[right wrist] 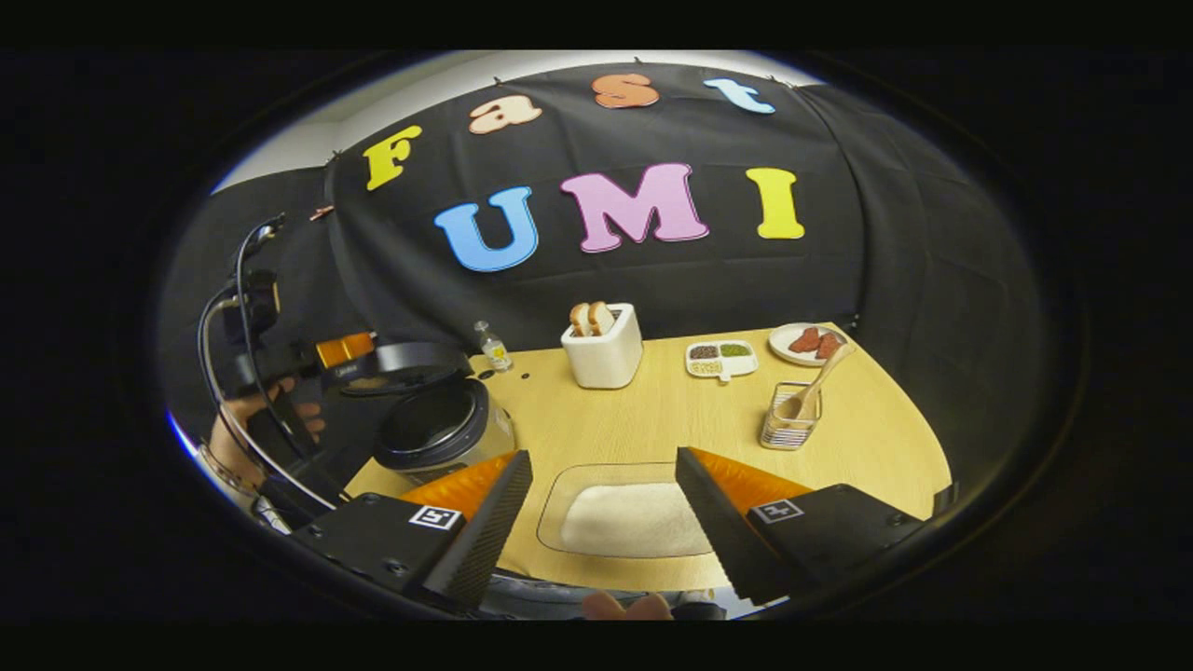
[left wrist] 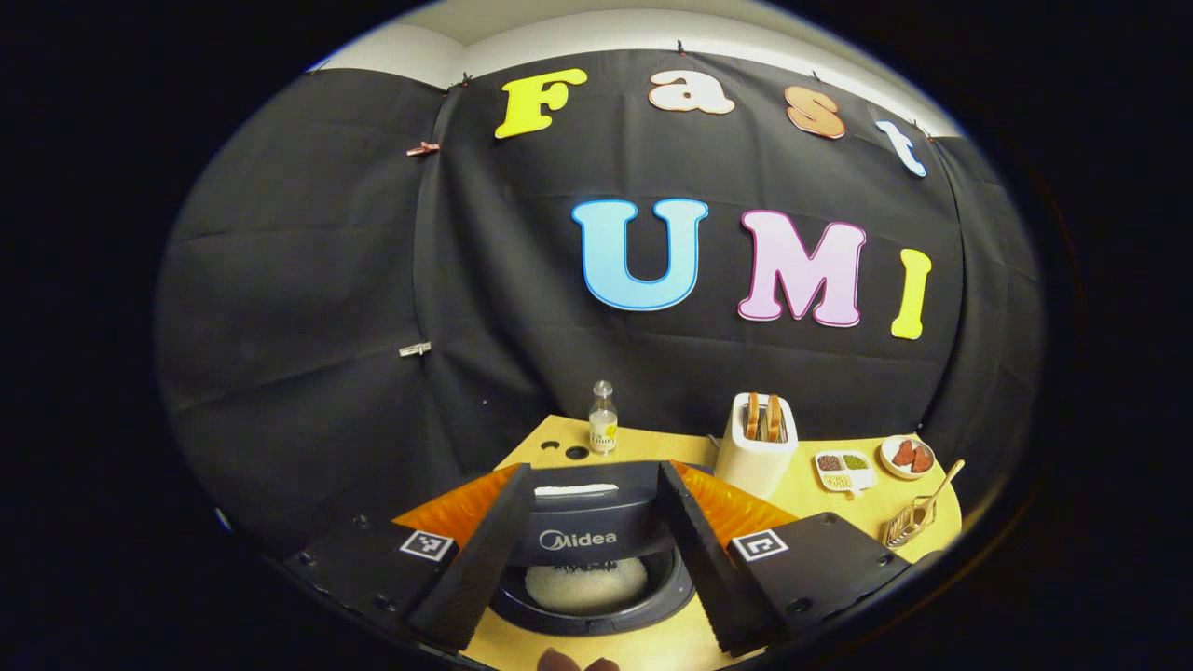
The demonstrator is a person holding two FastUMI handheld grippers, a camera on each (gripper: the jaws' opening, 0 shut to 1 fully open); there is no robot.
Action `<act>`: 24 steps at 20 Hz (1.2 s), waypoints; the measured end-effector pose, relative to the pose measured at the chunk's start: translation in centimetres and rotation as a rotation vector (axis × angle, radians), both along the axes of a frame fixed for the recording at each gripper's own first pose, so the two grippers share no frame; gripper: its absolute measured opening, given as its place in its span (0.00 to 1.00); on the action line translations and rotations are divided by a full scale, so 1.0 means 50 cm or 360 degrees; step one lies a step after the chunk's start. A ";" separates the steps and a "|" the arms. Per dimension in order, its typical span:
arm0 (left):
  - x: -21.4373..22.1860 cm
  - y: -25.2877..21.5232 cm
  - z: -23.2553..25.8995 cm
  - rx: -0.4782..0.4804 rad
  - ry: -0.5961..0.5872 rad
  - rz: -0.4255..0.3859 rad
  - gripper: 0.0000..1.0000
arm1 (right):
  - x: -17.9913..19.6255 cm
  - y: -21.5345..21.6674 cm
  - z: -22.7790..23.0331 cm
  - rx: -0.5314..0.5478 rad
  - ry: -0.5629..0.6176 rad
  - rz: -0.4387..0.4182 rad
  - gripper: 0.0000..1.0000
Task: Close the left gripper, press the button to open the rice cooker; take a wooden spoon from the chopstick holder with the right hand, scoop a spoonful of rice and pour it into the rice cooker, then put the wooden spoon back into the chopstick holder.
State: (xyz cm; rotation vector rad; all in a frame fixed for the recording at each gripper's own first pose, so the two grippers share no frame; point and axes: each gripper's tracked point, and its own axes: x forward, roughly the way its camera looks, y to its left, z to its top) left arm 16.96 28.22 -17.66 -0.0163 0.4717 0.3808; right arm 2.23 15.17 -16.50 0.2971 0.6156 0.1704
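We see the rice cooker partly hidden behind the left hand-held gripper, whose fingers stand apart; its dark lid is up, and white rice lies in the round pot. Right of the cooker, the wooden spoon leans in the wire chopstick holder on the pale wooden counter. The right hand-held gripper, fingers apart and empty, hangs over a clear rounded tray of rice, its near edge cut off.

Lower centre, left gripper view: the rice cooker is partly hidden behind both fingers. Far right, the wooden spoon is small. Left edge, right gripper view: the person's hand is cut off.
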 end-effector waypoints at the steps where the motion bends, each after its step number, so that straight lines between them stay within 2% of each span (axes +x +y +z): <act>1: -0.020 -0.010 -0.025 -0.0003 0.0013 0.0012 0.93 | -0.001 -0.003 0.000 -0.0002 -0.0002 0.0004 0.97; 4: -0.065 -0.022 -0.097 -0.0028 0.0062 0.0059 0.92 | -0.006 -0.013 -0.004 -0.0013 0.0003 0.0011 0.96; 10: -0.092 -0.031 -0.156 0.0002 0.0047 0.0099 0.92 | -0.023 -0.028 -0.019 -0.0038 0.0041 0.0026 0.96; 12: -0.107 -0.033 -0.200 -0.0071 0.0097 0.0131 0.93 | -0.026 -0.032 -0.020 -0.0048 0.0043 0.0030 0.96; 13: -0.121 -0.037 -0.239 -0.0158 0.0180 0.0158 0.93 | -0.026 -0.033 -0.019 -0.0048 0.0044 0.0029 0.96; 15: -0.120 -0.039 -0.241 -0.0093 0.0179 0.0131 0.93 | -0.025 -0.036 -0.022 -0.0047 0.0046 0.0025 0.96; 16: -0.127 -0.040 -0.251 -0.0072 0.0181 0.0134 0.90 | -0.027 -0.036 -0.022 -0.0049 0.0050 0.0024 0.96; 18: -0.122 -0.036 -0.254 -0.0084 0.0165 0.0176 0.90 | -0.028 -0.037 -0.026 -0.0046 0.0058 0.0020 0.97; 20: -0.123 -0.036 -0.254 -0.0033 0.0155 0.0180 0.91 | -0.030 -0.036 -0.024 -0.0034 0.0057 0.0015 0.97; 24: -0.125 -0.031 -0.239 -0.0090 0.0122 0.0158 0.89 | -0.021 -0.044 -0.011 -0.0022 0.0029 -0.0011 0.97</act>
